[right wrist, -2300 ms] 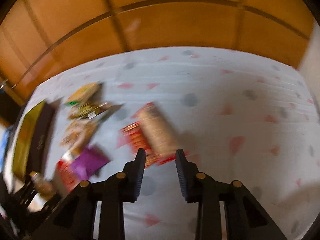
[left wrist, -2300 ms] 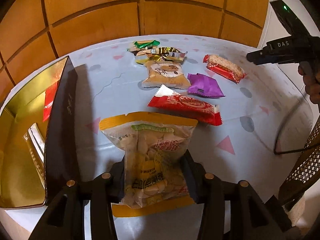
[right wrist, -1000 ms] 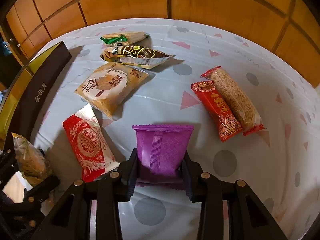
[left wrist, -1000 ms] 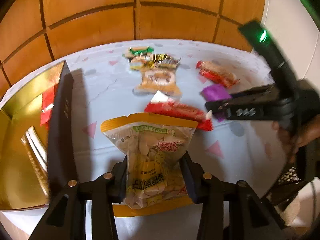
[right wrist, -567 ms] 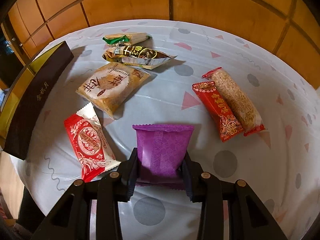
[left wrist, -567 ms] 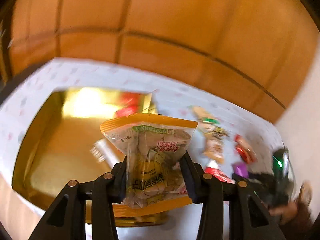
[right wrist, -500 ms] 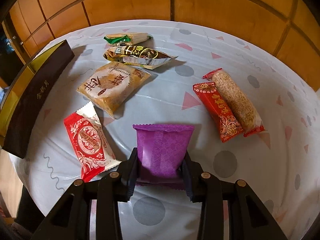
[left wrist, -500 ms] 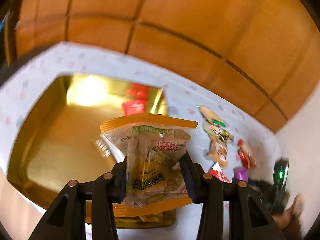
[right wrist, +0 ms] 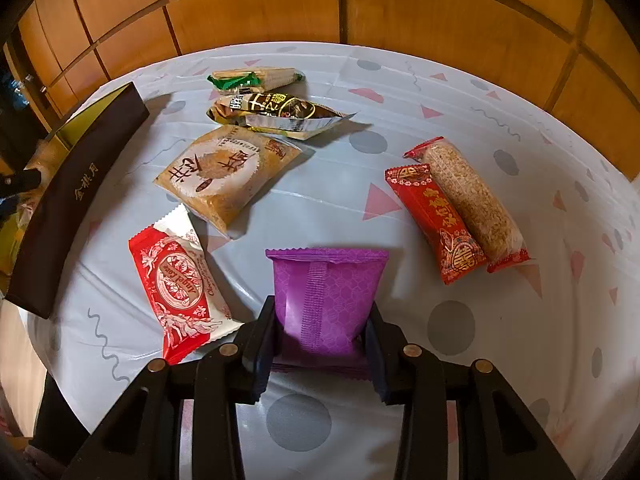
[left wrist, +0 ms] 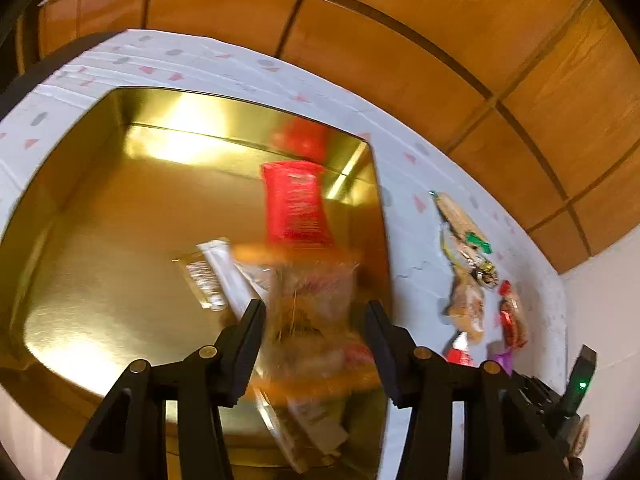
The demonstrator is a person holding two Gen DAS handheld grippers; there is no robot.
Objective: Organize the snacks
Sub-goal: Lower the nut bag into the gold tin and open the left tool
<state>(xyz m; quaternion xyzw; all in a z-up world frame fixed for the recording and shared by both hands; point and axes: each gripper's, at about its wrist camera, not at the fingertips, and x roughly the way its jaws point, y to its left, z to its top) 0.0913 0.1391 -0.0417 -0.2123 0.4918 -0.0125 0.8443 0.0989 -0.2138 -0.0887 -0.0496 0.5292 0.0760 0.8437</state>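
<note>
- Clear bag of biscuits [left wrist: 312, 312] with orange ends, blurred, between the left gripper [left wrist: 314, 344] fingers above the gold box [left wrist: 100, 208]; jaws just widened and standing apart, pads seemingly off the bag, though blur makes contact hard to judge.
- Inside the box: red packet [left wrist: 294, 204] at 12 o'clock from the bag, pale flat packet [left wrist: 208, 276] at 9 o'clock.
- Purple packet [right wrist: 326, 296] pinched at its lower sides by the right gripper [right wrist: 320, 340], jaws closed on it, lying on the table [right wrist: 500, 320].
- Red-and-white packet [right wrist: 176, 284] at 9 o'clock from the purple one, close beside the left finger.
- Tan square packet [right wrist: 226, 170] at 11 o'clock, farther up the cloth.
- Dark-wrapped packet [right wrist: 276, 114] and green-ended packet [right wrist: 252, 76] beyond it toward 12 o'clock, touching each other.
- Red bar [right wrist: 436, 224] and clear bar of grain [right wrist: 472, 200] side by side at 2 o'clock, well apart from the purple packet.
- Dark outer wall of the box at 10 o'clock in the right wrist view, at the cloth's edge.
- Wood panels [right wrist: 260, 4] behind the table.
</note>
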